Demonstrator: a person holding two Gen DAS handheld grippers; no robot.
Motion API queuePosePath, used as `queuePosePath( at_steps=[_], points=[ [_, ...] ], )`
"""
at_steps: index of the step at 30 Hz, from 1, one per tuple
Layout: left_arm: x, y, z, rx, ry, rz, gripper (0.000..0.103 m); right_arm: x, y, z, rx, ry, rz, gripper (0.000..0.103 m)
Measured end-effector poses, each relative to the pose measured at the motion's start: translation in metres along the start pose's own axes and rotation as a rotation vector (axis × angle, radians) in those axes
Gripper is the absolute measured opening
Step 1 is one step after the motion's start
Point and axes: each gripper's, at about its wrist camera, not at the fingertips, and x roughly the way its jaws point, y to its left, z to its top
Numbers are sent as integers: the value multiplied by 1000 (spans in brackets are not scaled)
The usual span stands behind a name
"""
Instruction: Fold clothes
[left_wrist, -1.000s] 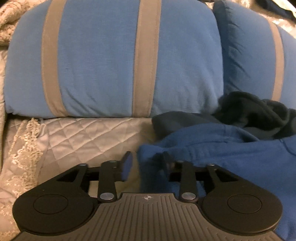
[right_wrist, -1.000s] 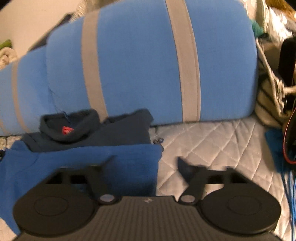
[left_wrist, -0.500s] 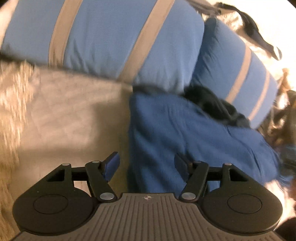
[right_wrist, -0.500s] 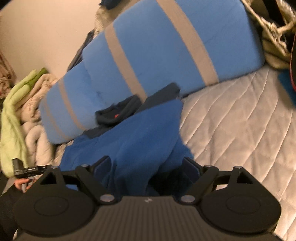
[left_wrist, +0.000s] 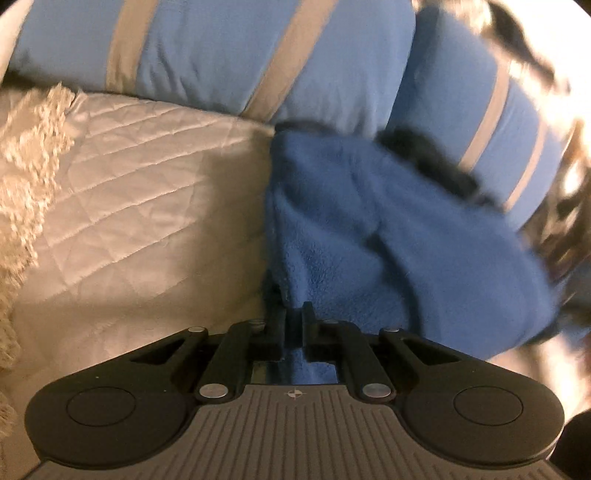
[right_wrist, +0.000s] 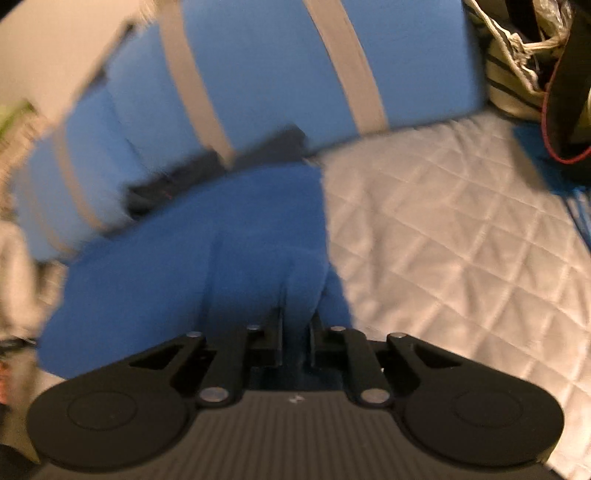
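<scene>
**Both grippers clamped on blue fleece edge**

Left wrist: your left gripper (left_wrist: 294, 314) was clenched on the near edge of the blue fleece garment (left_wrist: 369, 236), which ran off toward 1 o'clock over the quilted bedspread (left_wrist: 129, 206), probably for lifting into a fold. Dark garment (left_wrist: 428, 158) at 1 o'clock was blurred.

Right wrist: your right gripper (right_wrist: 297, 321) pinched a bunched fleece corner, bulk lying toward 10 o'clock against the striped pillows (right_wrist: 258, 74). Motion blur hid detail; the fleece's far edge was cut off.
</scene>
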Motion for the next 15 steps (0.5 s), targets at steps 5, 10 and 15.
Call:
queuePosePath(
  at_steps=[5,10,15],
  points=[
    [-4,-18,-3,55,-3,122,32,-3,49,-12,-268,-39,-280,76],
    [-37,-14,-3,45,-79,152,57,-39,81,-24,-455,-144,-409,96],
    [-65,-18,-2,64,-110,165,72,-75,103,-28,-536,-222,-422,101]
  ],
)
